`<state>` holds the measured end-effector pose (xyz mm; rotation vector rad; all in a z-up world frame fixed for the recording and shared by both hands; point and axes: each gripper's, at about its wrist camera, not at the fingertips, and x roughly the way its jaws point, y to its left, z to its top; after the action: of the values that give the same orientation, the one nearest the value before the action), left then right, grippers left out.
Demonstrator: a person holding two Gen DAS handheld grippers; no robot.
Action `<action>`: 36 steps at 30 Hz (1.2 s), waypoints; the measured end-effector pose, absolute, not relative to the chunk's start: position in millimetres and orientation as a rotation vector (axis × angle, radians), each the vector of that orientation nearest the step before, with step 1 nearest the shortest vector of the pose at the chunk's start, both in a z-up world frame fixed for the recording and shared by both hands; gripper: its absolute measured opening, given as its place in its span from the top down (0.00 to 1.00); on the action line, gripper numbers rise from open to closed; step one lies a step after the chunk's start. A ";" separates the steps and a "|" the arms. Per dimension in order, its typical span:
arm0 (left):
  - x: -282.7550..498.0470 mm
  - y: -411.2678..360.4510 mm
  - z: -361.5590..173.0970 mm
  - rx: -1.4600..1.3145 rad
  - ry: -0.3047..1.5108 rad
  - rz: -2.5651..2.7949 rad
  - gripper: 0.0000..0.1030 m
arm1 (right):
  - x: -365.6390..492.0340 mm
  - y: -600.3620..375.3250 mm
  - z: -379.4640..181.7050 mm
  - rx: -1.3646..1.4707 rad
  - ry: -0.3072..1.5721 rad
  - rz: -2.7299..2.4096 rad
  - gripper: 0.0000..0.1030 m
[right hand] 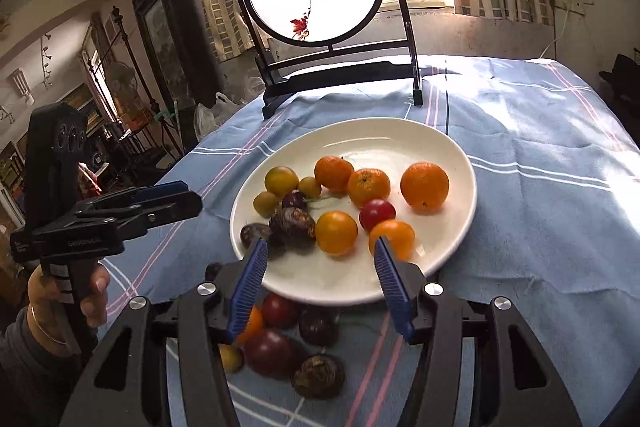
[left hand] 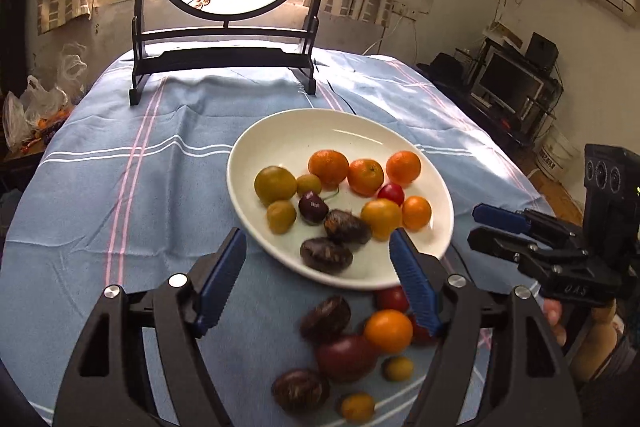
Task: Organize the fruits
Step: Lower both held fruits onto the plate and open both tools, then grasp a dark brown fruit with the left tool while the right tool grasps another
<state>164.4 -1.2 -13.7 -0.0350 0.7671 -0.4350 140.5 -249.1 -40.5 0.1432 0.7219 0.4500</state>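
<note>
A white oval plate (left hand: 304, 131) (right hand: 400, 143) on the blue cloth holds several oranges (left hand: 329, 167) (right hand: 425, 185), yellow-green fruits (left hand: 275, 185), a red fruit (right hand: 377, 213) and dark brown chestnut-like pieces (left hand: 326, 255) (right hand: 292, 223). More loose fruit lies on the cloth in front of the plate: an orange one (left hand: 388, 331), a dark red one (left hand: 346, 357) (right hand: 272, 351) and brown ones (left hand: 300, 389) (right hand: 318, 375). My left gripper (left hand: 318, 277) is open and empty above the plate's near edge. My right gripper (right hand: 320, 287) is open and empty over the plate's near rim; it also shows in the left wrist view (left hand: 490, 225).
A black-framed round bird screen (left hand: 224, 7) (right hand: 332, 11) stands at the table's far side. Plastic bags (left hand: 32, 115) sit off the table's left. A TV stand (left hand: 512, 87) is off to the right. The cloth (left hand: 120, 187) extends left of the plate.
</note>
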 end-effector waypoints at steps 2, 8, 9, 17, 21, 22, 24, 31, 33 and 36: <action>139.7 3.3 -20.0 0.028 0.771 -0.421 0.23 | 124.9 -255.4 -51.7 0.161 0.740 0.465 0.45; 96.0 0.5 -52.4 0.201 0.819 -0.406 0.23 | 102.5 -258.2 -64.2 0.139 0.737 0.471 0.45; 95.0 0.2 -58.8 0.209 0.832 -0.397 0.23 | 102.5 -257.3 -64.9 0.136 0.739 0.471 0.44; 106.7 4.2 -71.1 0.128 0.876 -0.404 0.49 | 100.0 -264.7 -64.3 0.173 0.720 0.470 0.44; 117.0 16.2 -74.1 0.042 0.934 -0.435 0.58 | 97.6 -266.0 -63.1 0.180 0.704 0.478 0.44; 115.1 18.0 -75.0 0.045 0.935 -0.432 0.58 | 97.3 -267.2 -63.1 0.186 0.701 0.481 0.44; 110.9 23.0 -76.9 0.064 0.937 -0.432 0.57 | 97.5 -268.7 -63.4 0.197 0.701 0.488 0.44; 112.2 2.0 -85.5 0.142 0.934 -0.447 0.58 | 100.5 -266.1 -65.0 0.196 0.716 0.496 0.44; 117.3 -4.0 -85.0 0.137 0.931 -0.441 0.58 | 99.9 -265.9 -65.1 0.198 0.714 0.491 0.44; 118.3 -6.4 -86.3 0.144 0.935 -0.433 0.63 | 99.3 -263.7 -65.8 0.180 0.721 0.490 0.44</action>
<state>118.3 -6.4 -86.3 0.1438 0.9353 -0.4331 99.3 -263.7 -65.8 0.1801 0.7209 0.4902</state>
